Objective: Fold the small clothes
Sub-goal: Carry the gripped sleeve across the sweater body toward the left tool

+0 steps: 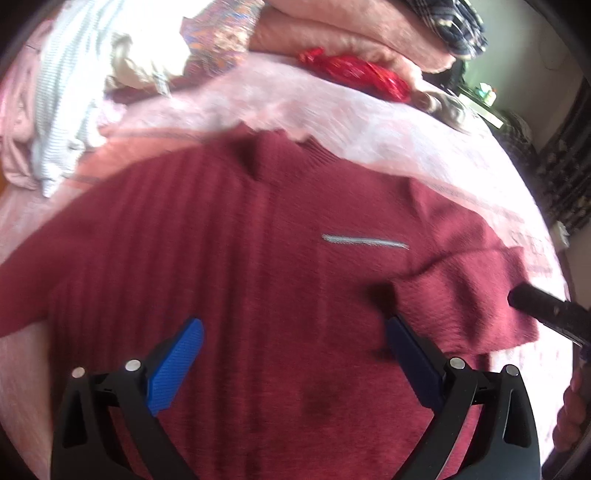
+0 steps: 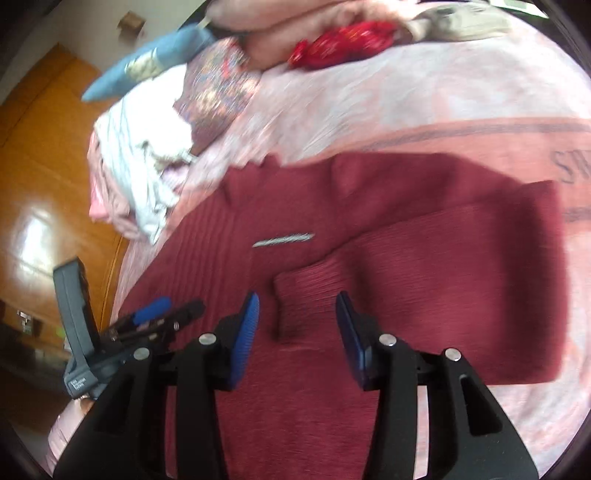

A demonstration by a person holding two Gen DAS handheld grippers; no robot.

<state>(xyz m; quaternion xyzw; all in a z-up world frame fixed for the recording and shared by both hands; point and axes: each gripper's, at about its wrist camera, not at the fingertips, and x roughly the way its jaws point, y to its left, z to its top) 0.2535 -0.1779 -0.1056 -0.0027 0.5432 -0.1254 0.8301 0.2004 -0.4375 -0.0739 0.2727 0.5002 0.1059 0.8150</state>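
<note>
A bed with a pale pink blanket (image 2: 424,96) fills both views, and in the left part of the right wrist view a shiny wooden floor (image 2: 40,206) shows beside it. At the top of both frames lies a heap of other things: folded pink cloth (image 1: 332,33), a red shiny bundle (image 1: 354,72), a patterned piece (image 2: 218,85), a white striped garment (image 1: 62,96) and a blue cushion (image 2: 147,59) in the upper left of the right wrist view.

The dark red sweater (image 1: 229,236) lies spread flat on the blanket and takes the middle and lower part of both frames. Its collar points to the top of the frame, and a short silver line (image 1: 364,240) sits on the chest. One sleeve (image 2: 424,273) is folded in across the body, and its cuff end (image 2: 306,291) lies near the middle of the right wrist view.

The left gripper (image 1: 295,339) hangs over the lower part of the sweater with its blue pads wide apart and nothing between them. The right gripper (image 2: 297,314) is partly open; the sleeve's cuff end shows just beyond the gap, but the pads do not press on it. In the lower left of the right wrist view the left gripper appears again from the side, over the edge of the sweater. A black part of the right gripper shows at the right edge of the left wrist view, with part of a hand (image 1: 576,410) below it.
</note>
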